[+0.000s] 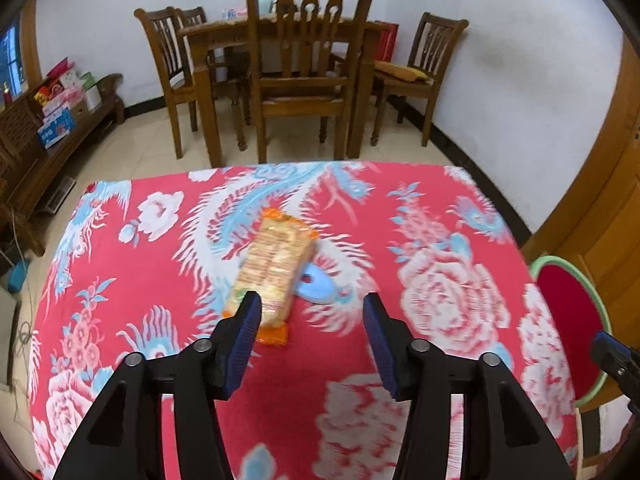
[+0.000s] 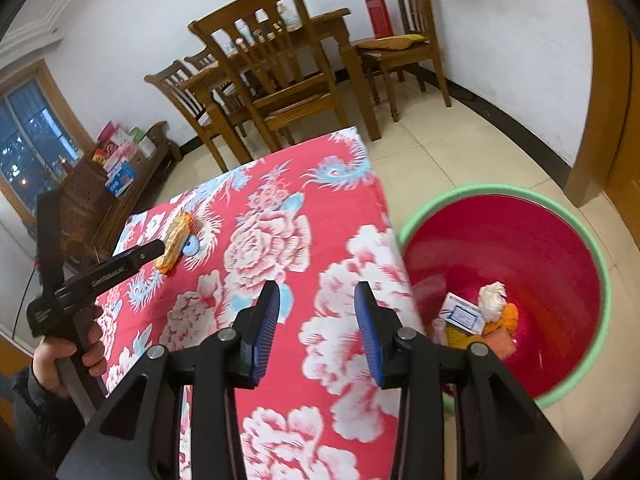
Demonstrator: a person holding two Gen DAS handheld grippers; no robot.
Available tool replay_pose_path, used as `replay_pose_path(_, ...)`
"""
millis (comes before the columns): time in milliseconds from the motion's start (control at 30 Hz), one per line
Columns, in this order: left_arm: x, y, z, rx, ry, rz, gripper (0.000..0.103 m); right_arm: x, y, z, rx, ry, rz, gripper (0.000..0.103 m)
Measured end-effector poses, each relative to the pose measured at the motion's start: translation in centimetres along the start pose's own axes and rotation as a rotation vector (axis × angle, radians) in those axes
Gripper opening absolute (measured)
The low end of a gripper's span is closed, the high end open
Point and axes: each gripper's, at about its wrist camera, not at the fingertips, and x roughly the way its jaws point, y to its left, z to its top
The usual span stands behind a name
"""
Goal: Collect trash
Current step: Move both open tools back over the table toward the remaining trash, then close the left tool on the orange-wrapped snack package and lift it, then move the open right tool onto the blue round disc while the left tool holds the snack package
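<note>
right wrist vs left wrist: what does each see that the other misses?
Right wrist only: the trash at the bottom of the bin, and the hand holding the left gripper. Left wrist only: the left gripper's open jaws head-on, packet just ahead of them. Both: packet, red floral cloth, bin, chairs.

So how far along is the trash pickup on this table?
Done: several scraps already lie in the red bin. In hand: nothing; the left gripper is open near the orange snack wrapper, and the right gripper is open and empty. Left: that wrapper on the floral tablecloth.
</note>
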Motion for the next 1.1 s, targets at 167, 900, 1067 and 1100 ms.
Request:
replay_pose_path(167, 1.8, 1.3, 0.3, -0.016, 0.023, 0.013, 0.058, 1.9, 1.7, 0.6, -0.025, 0.029, 0.002, 0.045)
replay_pose_path(900, 5.1, 3.0, 0.9, -0.052, 0.052, 0.016, 0.043, 8.0, 8.6, 2.2, -0.165, 0.109, 0.025, 0.045)
replay_pose_path(1067, 4.4, 4.1, 0.5, -0.116, 0.041, 0.013, 0.039, 9.1, 10.4, 2.3, -0.201, 0.122, 0.042, 0.045)
replay_pose_path(1100, 4.0, 4.5, 0.4, -0.134, 0.039, 0.012, 0.039, 9.3, 10.7, 2.3, -0.207, 0.124, 0.044, 0.045)
